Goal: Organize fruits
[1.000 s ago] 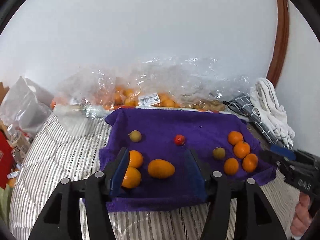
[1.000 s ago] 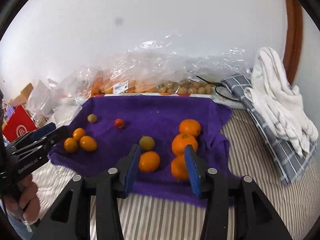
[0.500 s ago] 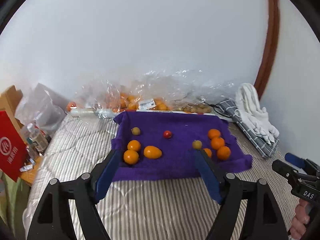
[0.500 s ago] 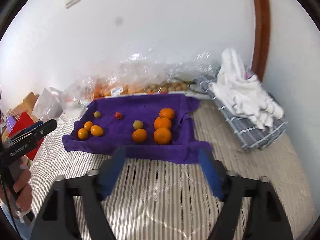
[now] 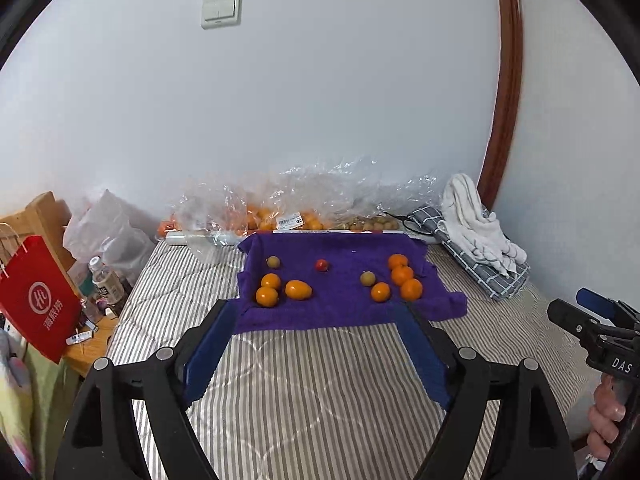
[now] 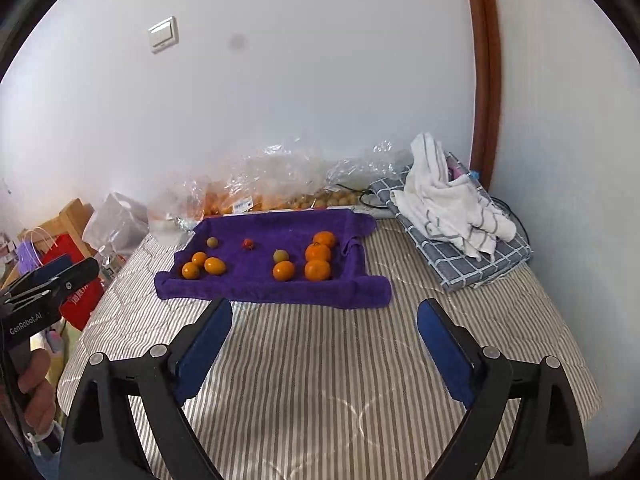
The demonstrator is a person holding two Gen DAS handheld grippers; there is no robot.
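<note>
A purple towel (image 5: 340, 300) (image 6: 256, 280) lies spread on the striped bed cover, with fruit on it. Three orange fruits (image 5: 298, 289) (image 6: 215, 265) sit in a group at its left. Several oranges (image 5: 402, 275) (image 6: 318, 253) sit at its right. Between the groups lie two greenish fruits (image 5: 367, 278) (image 6: 281, 255) and a small red tomato (image 5: 321, 265) (image 6: 248, 243). My left gripper (image 5: 316, 308) (image 6: 76, 268) hangs back from the towel's near edge, its jaws opening with nothing between them. My right gripper (image 6: 326, 306) (image 5: 580, 310) is also back over the bed, jaws opening and empty.
Clear plastic bags of fruit (image 5: 280, 216) line the wall behind the towel. A folded checked cloth with a white towel (image 5: 476, 216) lies at the right. Off the bed's left edge are a red paper bag (image 5: 36, 292), a bottle (image 5: 106, 280) and a low wooden table.
Both grippers pulled back and up from the fruit on the towel, and their jaws spread wide. The fruit lies where it was.
</note>
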